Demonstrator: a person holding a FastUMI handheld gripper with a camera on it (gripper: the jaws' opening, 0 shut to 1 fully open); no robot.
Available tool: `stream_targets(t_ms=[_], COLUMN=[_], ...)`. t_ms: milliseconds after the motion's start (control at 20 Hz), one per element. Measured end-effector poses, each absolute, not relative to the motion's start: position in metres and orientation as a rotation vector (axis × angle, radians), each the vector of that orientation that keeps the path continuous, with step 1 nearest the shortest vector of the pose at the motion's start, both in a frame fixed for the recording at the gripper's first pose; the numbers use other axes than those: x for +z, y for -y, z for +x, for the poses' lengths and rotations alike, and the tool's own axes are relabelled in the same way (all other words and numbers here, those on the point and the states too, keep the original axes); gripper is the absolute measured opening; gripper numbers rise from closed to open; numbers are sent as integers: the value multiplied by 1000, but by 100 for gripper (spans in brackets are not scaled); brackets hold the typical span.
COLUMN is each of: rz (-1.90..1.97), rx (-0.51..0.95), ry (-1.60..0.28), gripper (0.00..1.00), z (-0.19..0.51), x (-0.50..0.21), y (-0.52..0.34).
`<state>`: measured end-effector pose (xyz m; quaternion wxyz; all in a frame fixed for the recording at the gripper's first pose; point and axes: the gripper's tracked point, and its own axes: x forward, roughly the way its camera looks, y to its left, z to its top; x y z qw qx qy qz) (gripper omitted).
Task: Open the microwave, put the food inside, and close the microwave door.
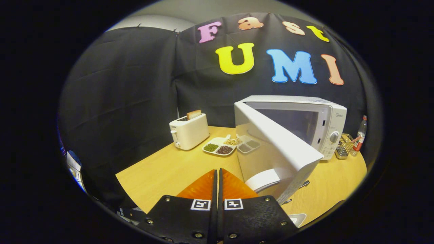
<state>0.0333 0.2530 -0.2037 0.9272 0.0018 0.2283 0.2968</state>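
My two-finger gripper (217,174) has flat black mounting plates studded with round screws, each plate carrying one small square black-and-white marker near its front edge.

Black cloth (135,88) hung as a wall, creased, meeting at a seam behind the wooden table (169,169). Above the cloth, pale plain wall (210,8). On the table near the cloth, a white toaster (189,131); just beside the toaster, a divided dish (219,145).
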Motion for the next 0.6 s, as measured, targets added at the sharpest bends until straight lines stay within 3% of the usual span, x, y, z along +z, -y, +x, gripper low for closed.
stream_targets(t_ms=[600], rz=[44], rx=[434], ry=[-466], gripper=[1], z=[114], x=[-210], y=[-166])
